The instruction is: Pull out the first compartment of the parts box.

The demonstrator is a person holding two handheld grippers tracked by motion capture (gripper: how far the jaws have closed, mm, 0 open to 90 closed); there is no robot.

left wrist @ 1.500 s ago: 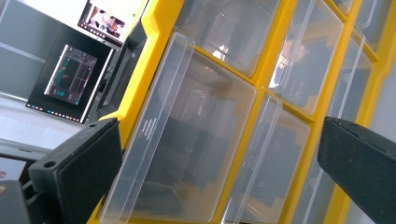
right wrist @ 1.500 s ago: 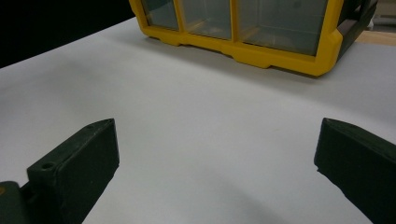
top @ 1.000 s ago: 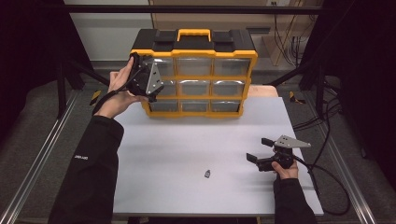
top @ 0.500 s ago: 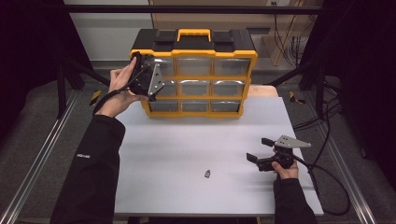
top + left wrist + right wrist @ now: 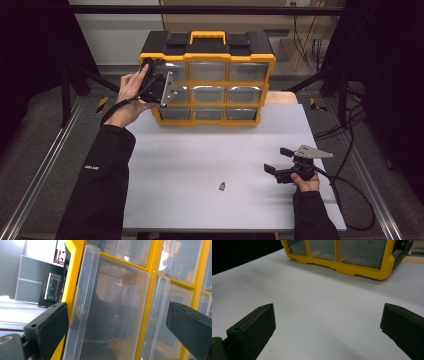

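The white counter (image 5: 200, 165) carries a yellow and black drawer cabinet (image 5: 207, 82) at its far edge, three rows of three clear drawers facing the person. A small dark part (image 5: 222, 186) lies alone on the near middle of the counter, well apart from the cabinet.

The left gripper (image 5: 162, 90) is held up at the cabinet's left column, at the clear drawer (image 5: 110, 312) there. In the left gripper view its jaws stand wide apart on either side of that drawer's front, and they have just been closing a little; the pads do not yet press on it, so nothing is clamped.

The right gripper (image 5: 277, 161) rests near the right edge of the counter, jaws apart and empty, aimed across bare surface toward the cabinet.

The risk, as I judge it: the drawer front is smooth and the jaws sit askew to it, so they could slip off. A hard pull could also drag the whole cabinet forward, since the right gripper is not bracing it.
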